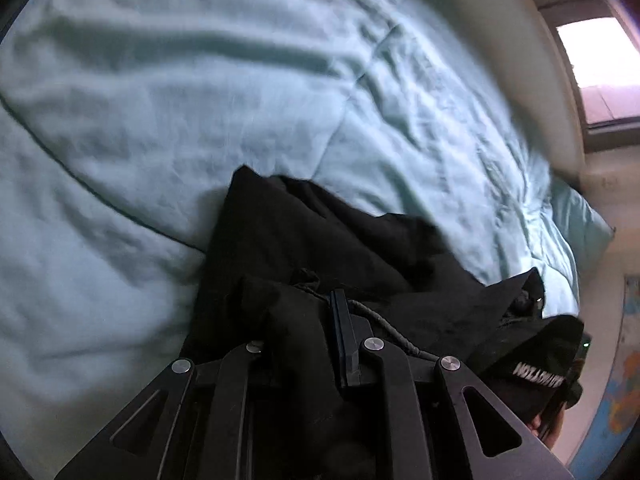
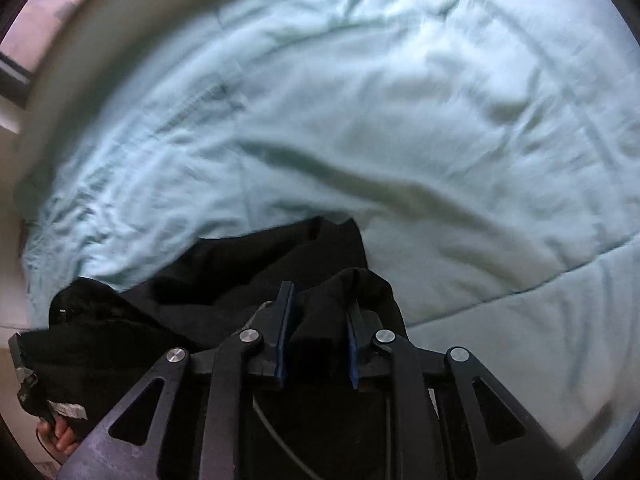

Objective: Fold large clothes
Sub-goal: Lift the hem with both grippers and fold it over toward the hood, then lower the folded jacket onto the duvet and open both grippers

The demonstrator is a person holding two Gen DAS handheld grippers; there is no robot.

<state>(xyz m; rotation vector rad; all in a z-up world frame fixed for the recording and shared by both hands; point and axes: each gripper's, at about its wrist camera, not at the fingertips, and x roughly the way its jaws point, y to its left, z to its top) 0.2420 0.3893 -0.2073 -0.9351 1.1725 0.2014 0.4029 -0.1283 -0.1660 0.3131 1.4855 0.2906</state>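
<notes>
A black garment lies bunched on a light blue comforter close below both grippers. In the left wrist view my left gripper is shut on a fold of it. Cloth drapes over and hides the left finger, and a black drawstring crosses the right one. In the right wrist view my right gripper is shut on another bunch of the black garment, which fills the gap between the blue pads and hangs over the right finger. The rest of the garment trails to the left.
The comforter spreads wide and wrinkled ahead of both grippers. A beige bed edge and a window lie at the far side. A black thing with white lettering sits at lower right. A hand shows at lower left.
</notes>
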